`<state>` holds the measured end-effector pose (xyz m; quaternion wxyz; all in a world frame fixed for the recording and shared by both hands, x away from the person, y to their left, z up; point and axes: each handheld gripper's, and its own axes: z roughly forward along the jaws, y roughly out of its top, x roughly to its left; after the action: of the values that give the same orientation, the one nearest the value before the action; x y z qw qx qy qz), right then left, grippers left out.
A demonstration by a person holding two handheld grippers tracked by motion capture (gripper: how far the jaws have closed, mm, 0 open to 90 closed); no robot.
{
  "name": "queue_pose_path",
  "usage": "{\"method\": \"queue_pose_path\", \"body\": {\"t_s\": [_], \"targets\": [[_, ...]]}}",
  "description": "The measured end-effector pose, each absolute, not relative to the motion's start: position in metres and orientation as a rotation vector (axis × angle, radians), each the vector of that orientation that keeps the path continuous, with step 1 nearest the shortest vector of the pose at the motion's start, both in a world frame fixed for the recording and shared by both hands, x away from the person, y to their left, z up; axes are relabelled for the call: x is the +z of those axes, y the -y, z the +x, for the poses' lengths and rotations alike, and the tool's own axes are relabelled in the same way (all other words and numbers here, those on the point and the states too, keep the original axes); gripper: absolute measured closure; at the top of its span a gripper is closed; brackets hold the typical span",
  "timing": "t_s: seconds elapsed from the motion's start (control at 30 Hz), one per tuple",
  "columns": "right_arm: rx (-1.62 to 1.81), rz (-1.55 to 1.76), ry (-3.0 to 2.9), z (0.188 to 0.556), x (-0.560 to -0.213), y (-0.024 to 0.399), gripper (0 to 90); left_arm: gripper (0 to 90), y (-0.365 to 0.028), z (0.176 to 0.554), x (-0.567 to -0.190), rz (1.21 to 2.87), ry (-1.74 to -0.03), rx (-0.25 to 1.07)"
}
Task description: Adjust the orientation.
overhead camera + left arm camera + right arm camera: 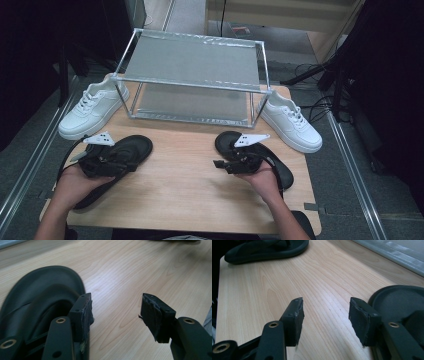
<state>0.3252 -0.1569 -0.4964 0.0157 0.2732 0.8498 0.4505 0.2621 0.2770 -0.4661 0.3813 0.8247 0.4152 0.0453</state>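
Two black sandals lie on the wooden table (190,185). The left sandal (131,146) sits under my left gripper (131,165), whose jaws point right and stand open with only bare wood between them. In the left gripper view that sandal (37,295) lies just beside the left jaw of the gripper (116,305). My right gripper (218,164) hovers over the right sandal (278,167), jaws pointing left. In the right gripper view it (325,308) is open over bare wood, with the right sandal (402,300) beside its right jaw and the left sandal (267,250) far off.
A metal shoe rack (192,60) with two grey shelves stands at the back of the table. One white sneaker (92,110) sits at its left end, another white sneaker (292,122) at its right. Cables trail on the floor at the right.
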Motion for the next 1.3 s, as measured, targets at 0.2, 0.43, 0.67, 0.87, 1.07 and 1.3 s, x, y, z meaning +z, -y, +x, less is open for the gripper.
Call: {"method": "queue_pose_path", "body": {"t_s": [0.2, 0.43, 0.67, 0.87, 1.07, 1.3], "targets": [[1.381, 0.798, -2.661, 0.324, -0.498, 0.150, 47.4, 46.1, -0.292, 0.260, -0.471, 2.104, -1.109, 0.141], [1.373, 0.805, -2.663, 0.328, -0.498, 0.150, 47.3, 55.3, -0.301, 0.260, -0.487, 2.099, -1.126, 0.127], [1.360, 0.787, -2.674, 0.329, -0.498, 0.148, 47.2, 62.5, -0.300, 0.261, -0.496, 2.108, -1.135, 0.106], [1.357, 0.787, -2.673, 0.330, -0.498, 0.149, 47.2, 69.6, -0.299, 0.264, -0.501, 2.112, -1.142, 0.076], [1.355, 0.786, -2.676, 0.330, -0.498, 0.149, 47.2, 81.5, -0.296, 0.267, -0.505, 2.139, -1.124, 0.086], [1.352, 0.793, -2.676, 0.330, -0.499, 0.149, 47.2, 82.5, -0.300, 0.265, -0.494, 2.133, -1.124, 0.145]]}}
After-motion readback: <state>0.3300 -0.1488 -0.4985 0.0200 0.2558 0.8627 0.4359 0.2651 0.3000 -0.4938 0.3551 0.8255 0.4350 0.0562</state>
